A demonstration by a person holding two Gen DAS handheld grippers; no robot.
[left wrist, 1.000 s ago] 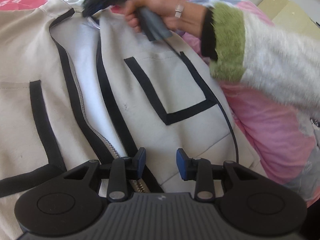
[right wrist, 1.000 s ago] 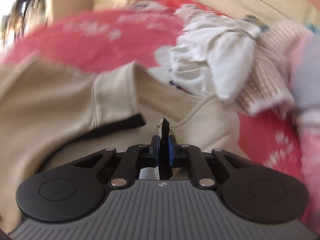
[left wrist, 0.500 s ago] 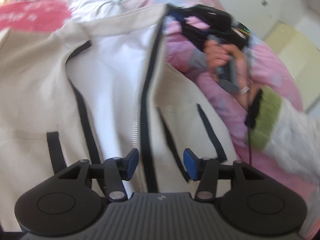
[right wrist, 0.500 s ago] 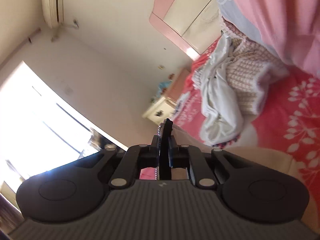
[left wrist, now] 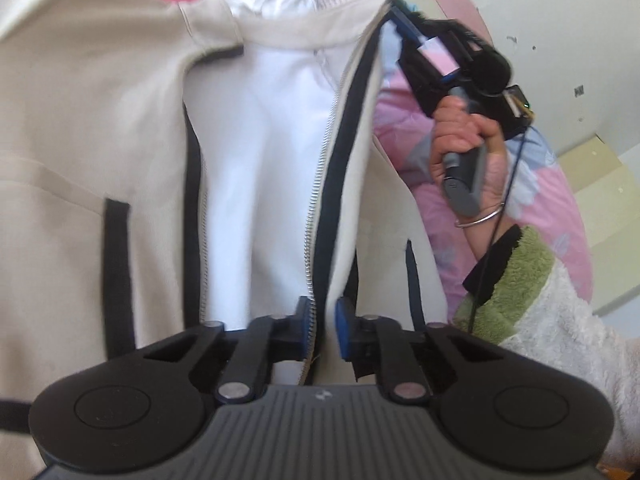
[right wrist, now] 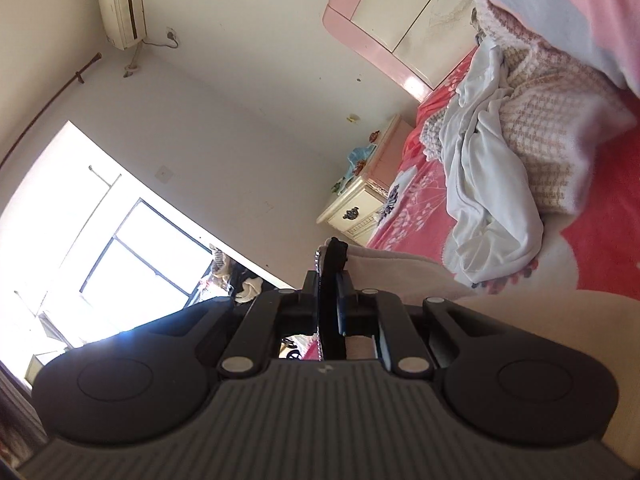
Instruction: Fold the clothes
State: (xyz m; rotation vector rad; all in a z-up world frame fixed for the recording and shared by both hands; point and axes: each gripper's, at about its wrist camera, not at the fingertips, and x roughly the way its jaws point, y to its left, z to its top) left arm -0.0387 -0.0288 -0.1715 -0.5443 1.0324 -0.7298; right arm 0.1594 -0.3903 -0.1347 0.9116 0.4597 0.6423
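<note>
A beige zip jacket (left wrist: 80,120) with black trim lies on the bed, its front open onto white lining. My left gripper (left wrist: 322,320) is closing on the lower end of the right panel's zipper edge, and the black-trimmed fabric sits pinched between its blue pads. The right gripper (left wrist: 400,16), held by a hand (left wrist: 460,140), grips the top corner of that same panel and holds it raised. Seen from the right wrist, that right gripper (right wrist: 329,296) is shut on the black zipper strip, with beige jacket (right wrist: 400,276) cloth trailing to its right.
A heap of white and knitted clothes (right wrist: 500,168) sits on the red floral bedspread (right wrist: 600,248) beyond the jacket. A pink quilt (left wrist: 540,184) lies to the right. A cream nightstand (right wrist: 360,208) stands by the bed, under a bright window (right wrist: 100,240).
The left jaws closed onto the zipper edge. The right gripper lifted and rolled, pulling the panel's top corner up and right, so the jacket front opened onto its white lining.
</note>
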